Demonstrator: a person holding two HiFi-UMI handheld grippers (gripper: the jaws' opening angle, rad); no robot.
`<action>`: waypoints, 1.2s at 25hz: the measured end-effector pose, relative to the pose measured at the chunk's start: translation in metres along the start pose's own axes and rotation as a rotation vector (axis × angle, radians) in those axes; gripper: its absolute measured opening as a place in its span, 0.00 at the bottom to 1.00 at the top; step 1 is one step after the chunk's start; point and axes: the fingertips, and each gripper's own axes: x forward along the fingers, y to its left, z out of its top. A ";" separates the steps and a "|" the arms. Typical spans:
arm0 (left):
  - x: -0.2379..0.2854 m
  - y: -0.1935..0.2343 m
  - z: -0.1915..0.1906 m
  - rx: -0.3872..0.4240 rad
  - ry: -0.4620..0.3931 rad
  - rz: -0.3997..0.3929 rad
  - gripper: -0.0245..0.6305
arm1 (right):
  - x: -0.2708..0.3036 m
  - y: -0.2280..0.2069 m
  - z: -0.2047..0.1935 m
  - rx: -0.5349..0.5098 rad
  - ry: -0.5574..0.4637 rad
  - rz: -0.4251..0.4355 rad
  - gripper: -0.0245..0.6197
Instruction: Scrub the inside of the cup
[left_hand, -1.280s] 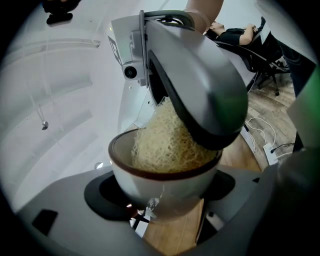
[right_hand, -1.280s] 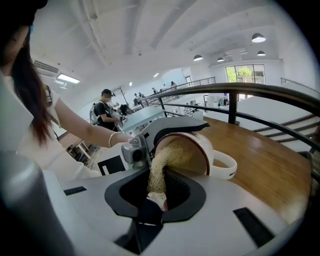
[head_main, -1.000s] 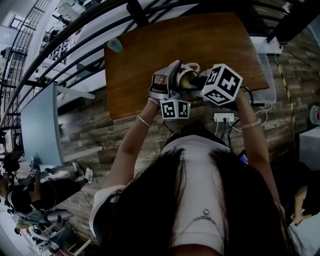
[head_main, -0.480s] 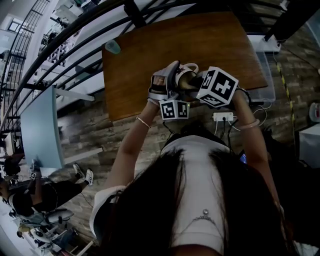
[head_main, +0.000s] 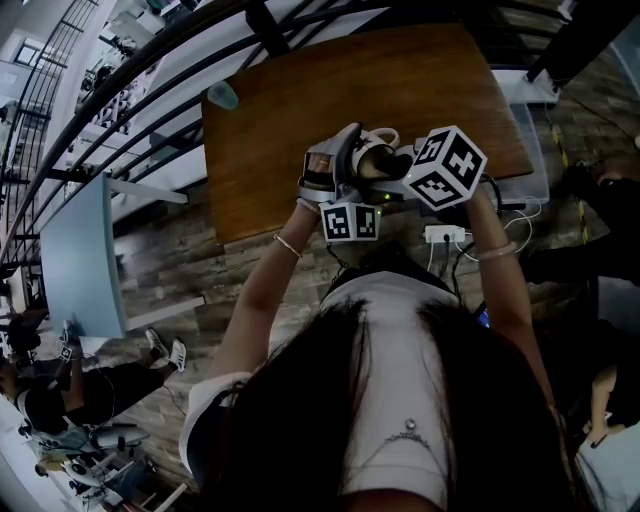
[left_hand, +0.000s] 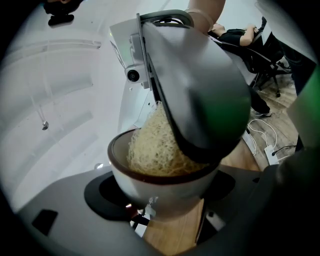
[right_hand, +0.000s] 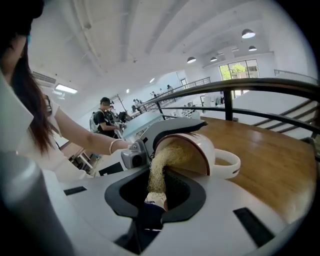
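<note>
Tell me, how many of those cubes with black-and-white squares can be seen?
2. One cube sits on the left gripper, which holds the cup; the other cube sits on the right gripper, which holds the scrubber. No more show.

Cup (right_hand: 209, 148): smooth, glossy white glaze with a brown rim. Scrubber (right_hand: 156, 172) in the cup's mouth: pale, coarse, tangled fibre, matt. Table (right_hand: 270, 160) under the cup: brown wood, smooth, faintly sheened, grain visible. Railing (right_hand: 260, 83) beyond the cup: dark metal.
</note>
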 end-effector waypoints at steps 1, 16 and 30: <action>0.000 0.000 0.001 -0.002 -0.001 0.002 0.67 | -0.001 0.000 0.001 0.015 -0.018 0.009 0.16; 0.003 0.012 0.004 -0.030 -0.015 0.043 0.67 | -0.014 -0.002 0.030 0.259 -0.331 0.129 0.16; 0.001 0.016 0.010 -0.033 -0.018 0.085 0.67 | -0.029 0.000 0.041 0.402 -0.537 0.217 0.16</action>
